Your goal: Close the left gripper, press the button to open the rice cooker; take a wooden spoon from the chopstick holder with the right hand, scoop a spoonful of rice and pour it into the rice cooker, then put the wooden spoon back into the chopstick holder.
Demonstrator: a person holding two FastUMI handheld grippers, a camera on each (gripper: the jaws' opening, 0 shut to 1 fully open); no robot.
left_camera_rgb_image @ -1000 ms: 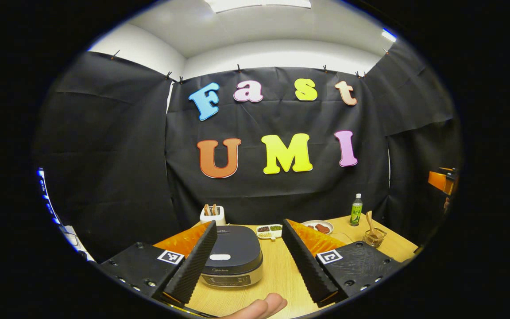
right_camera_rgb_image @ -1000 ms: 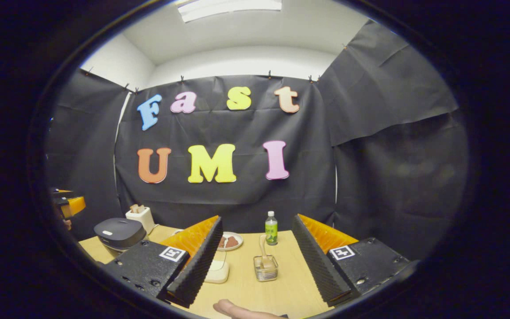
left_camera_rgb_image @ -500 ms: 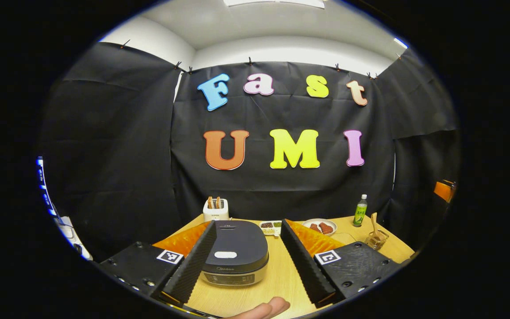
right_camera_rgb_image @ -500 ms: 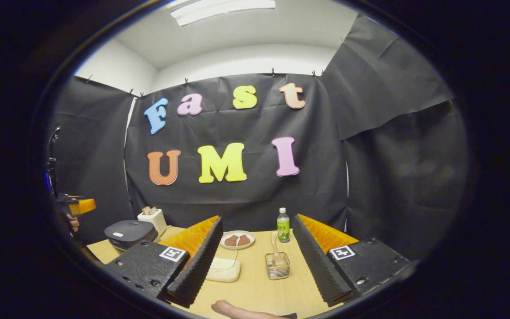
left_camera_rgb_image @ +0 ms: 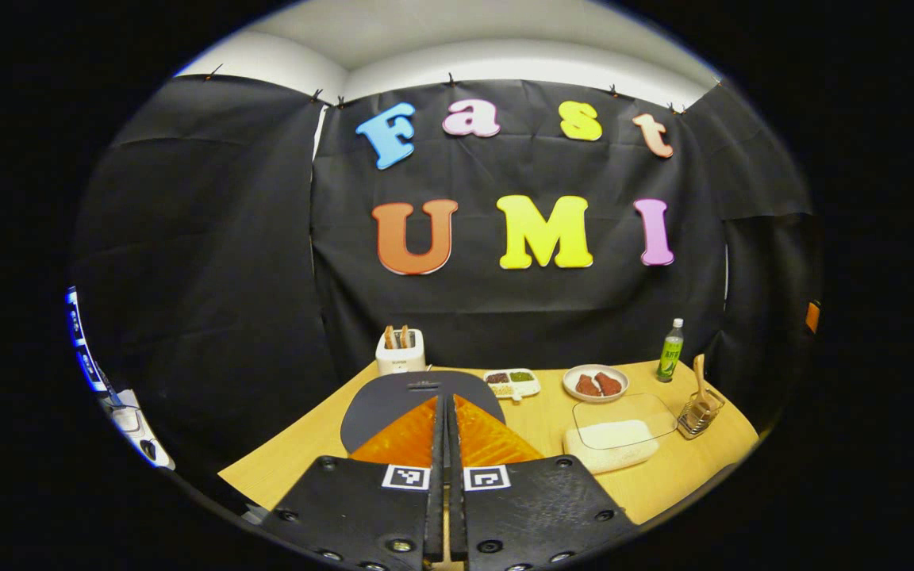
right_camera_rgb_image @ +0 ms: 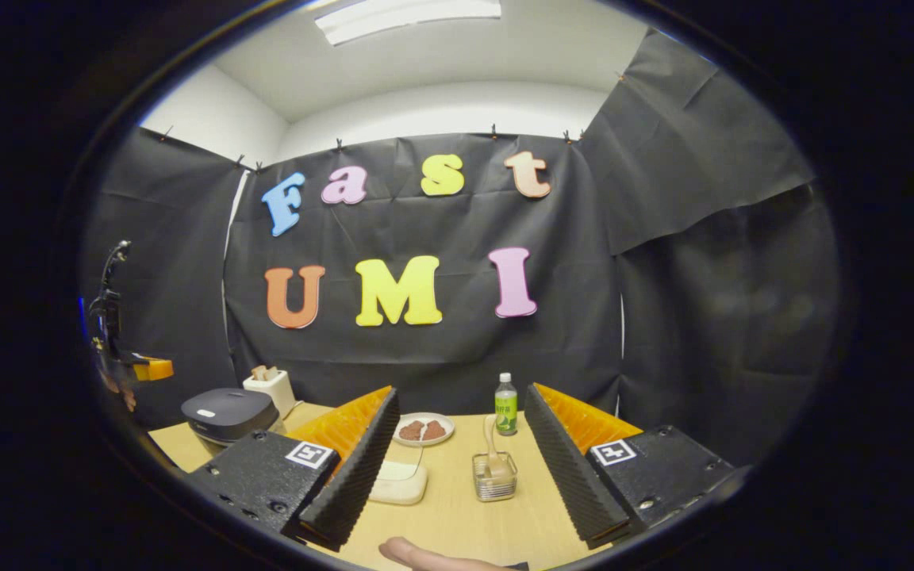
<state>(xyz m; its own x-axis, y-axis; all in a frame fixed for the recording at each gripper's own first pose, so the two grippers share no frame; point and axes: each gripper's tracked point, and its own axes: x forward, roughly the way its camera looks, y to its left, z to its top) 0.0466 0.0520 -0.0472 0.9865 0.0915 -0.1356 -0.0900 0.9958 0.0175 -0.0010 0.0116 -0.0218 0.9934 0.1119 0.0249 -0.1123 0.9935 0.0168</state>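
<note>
Black cloth backs one wooden table (left_camera_rgb_image: 306, 452). Left gripper (left_camera_rgb_image: 445, 476), jaws pressed together on nothing, hides most of one rice cooker (left_camera_rgb_image: 382, 400) at near left. Right gripper (right_camera_rgb_image: 457, 468) is spread wide toward one wire holder (right_camera_rgb_image: 495, 480), far right, its one wooden spoon (right_camera_rgb_image: 490, 444) half hidden.

Rice cooker (right_camera_rgb_image: 228, 412) – dark grey, rounded lid with a small white button on top, lid down, sits at the table's left side next to a white toaster. In the left gripper view its lid (left_camera_rgb_image: 393, 396) shows just past the fingers. Wooden spoon (right_camera_rgb_image: 493, 452) stands upright, handle up, in the chopstick holder (right_camera_rgb_image: 495, 480) – a small wire basket near the table's middle-right, in front of the green bottle. Rice container (left_camera_rgb_image: 612, 444) is white, low, with a clear lid ajar, just left of the holder.
</note>
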